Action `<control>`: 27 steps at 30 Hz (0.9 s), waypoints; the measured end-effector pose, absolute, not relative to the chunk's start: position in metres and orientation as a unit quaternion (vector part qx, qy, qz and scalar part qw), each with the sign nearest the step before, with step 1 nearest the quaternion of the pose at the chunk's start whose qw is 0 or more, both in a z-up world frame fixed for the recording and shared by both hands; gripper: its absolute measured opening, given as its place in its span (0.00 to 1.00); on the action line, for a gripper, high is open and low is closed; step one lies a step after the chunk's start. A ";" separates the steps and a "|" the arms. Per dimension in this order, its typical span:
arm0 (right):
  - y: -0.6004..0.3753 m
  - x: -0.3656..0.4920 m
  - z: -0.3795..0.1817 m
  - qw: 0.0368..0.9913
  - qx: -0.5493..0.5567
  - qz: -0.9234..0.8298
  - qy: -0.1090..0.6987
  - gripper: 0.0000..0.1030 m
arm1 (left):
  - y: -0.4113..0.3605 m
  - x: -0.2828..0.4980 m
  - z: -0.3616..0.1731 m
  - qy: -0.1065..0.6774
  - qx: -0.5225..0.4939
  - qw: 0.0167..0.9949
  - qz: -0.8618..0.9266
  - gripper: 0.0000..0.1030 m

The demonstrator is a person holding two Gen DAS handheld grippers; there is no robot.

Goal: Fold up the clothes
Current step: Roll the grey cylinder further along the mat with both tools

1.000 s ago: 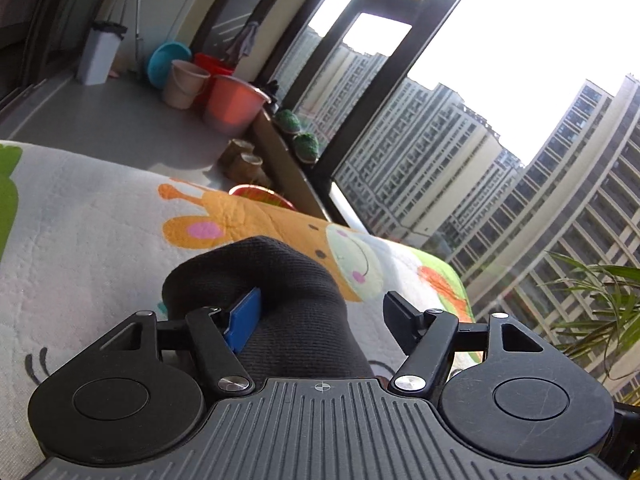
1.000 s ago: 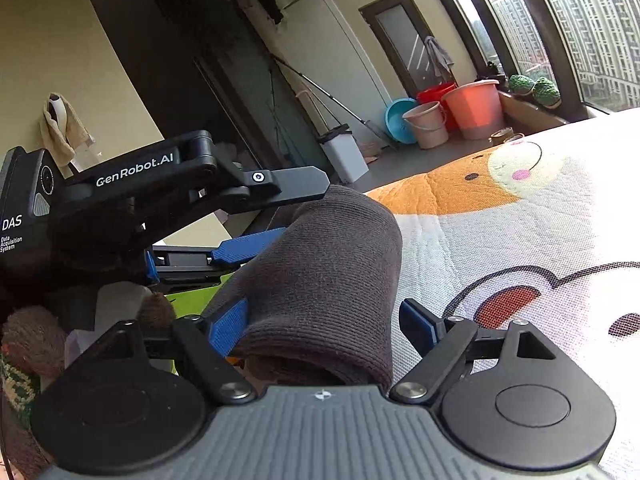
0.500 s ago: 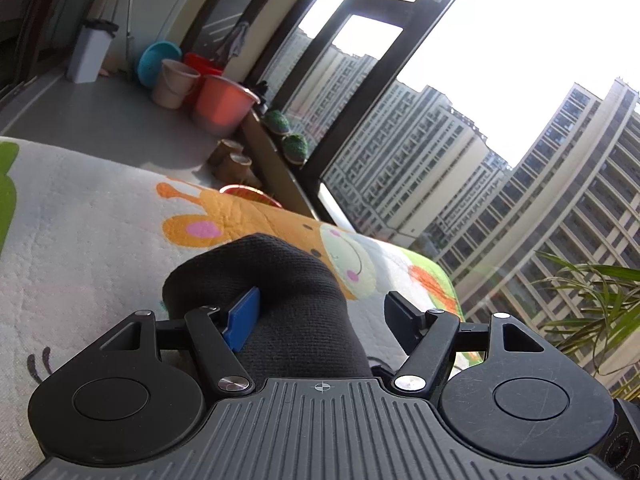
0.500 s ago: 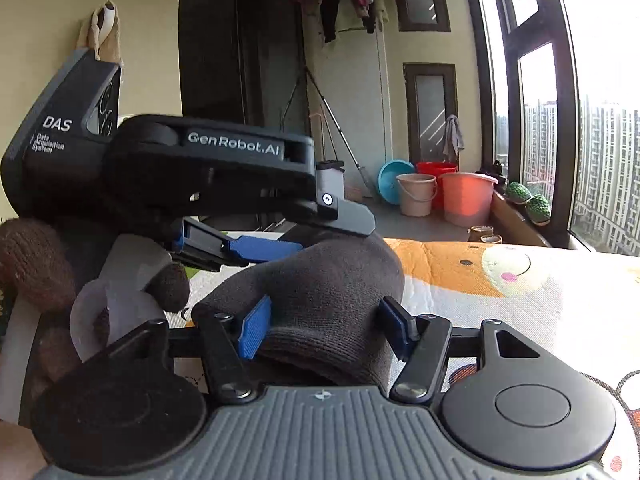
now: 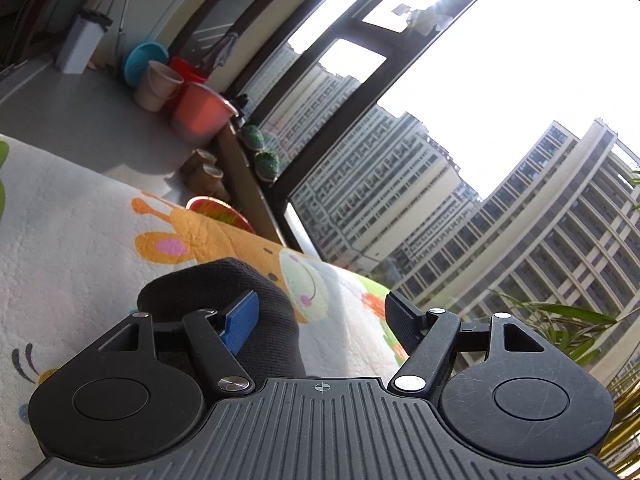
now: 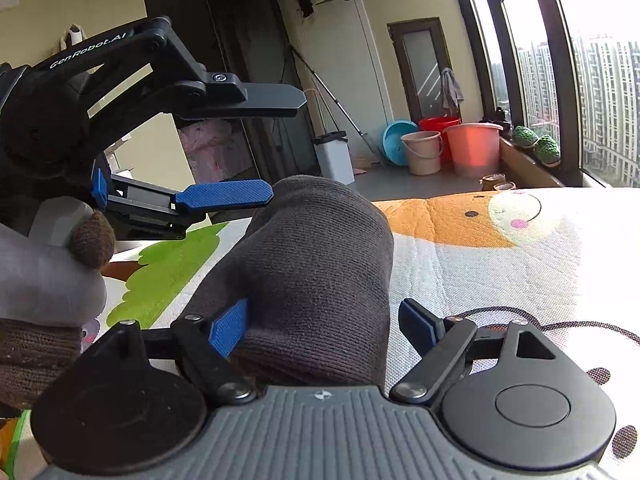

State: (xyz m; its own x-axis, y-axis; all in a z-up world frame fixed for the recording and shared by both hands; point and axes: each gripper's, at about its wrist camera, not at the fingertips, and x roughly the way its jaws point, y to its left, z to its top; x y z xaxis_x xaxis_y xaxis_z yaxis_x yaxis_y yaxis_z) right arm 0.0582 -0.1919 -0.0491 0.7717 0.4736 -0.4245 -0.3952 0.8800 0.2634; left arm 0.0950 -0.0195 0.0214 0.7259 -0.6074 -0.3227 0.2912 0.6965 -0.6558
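Observation:
A dark grey knitted garment (image 6: 316,248) lies rolled up on a cartoon-printed mat (image 6: 500,272). My right gripper (image 6: 322,316) straddles its near end. The jaws are opening: the left blue pad (image 6: 228,328) touches the knit, and the right pad (image 6: 416,326) stands apart from it. In the right wrist view my left gripper (image 6: 280,146) comes in from the left, its lower blue pad beside the garment's far end. In the left wrist view the garment (image 5: 224,280) rests against the left pad of the left gripper (image 5: 320,308). Those jaws are opening too, and the right finger is well away from the cloth.
The mat (image 5: 72,248) ends at a tiled floor with plastic buckets (image 6: 472,148), a blue basin (image 6: 394,136) and a white bin (image 6: 334,156). A tall window (image 5: 440,140) runs along the right. A gloved hand (image 6: 90,240) holds the left gripper's handle.
The right gripper's jaws, pressed on the garment half a second ago, have spread and its right pad has come off the knit. The left jaws have widened a little.

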 end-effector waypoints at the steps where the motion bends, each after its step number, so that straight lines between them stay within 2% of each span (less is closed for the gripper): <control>1: -0.192 0.058 -0.049 0.938 0.080 0.231 0.246 0.81 | -0.021 0.098 0.018 0.274 -0.297 0.882 -0.243 0.88; 2: -0.192 0.059 -0.050 0.938 0.081 0.230 0.247 0.82 | -0.023 0.104 0.012 0.291 -0.296 0.882 -0.222 0.91; 4: -0.192 0.060 -0.050 0.937 0.081 0.228 0.251 0.83 | -0.027 0.111 0.005 0.312 -0.286 0.884 -0.201 0.91; 11: -0.193 0.067 -0.053 0.935 0.084 0.230 0.255 0.85 | -0.034 0.109 0.012 0.324 -0.249 0.894 -0.181 0.91; 17: -0.195 0.071 -0.054 0.933 0.093 0.219 0.270 0.96 | -0.034 0.109 0.015 0.333 -0.240 0.894 -0.177 0.91; 27: -0.199 0.083 -0.060 0.930 0.103 0.215 0.278 1.00 | -0.036 0.107 0.017 0.340 -0.227 0.895 -0.178 0.93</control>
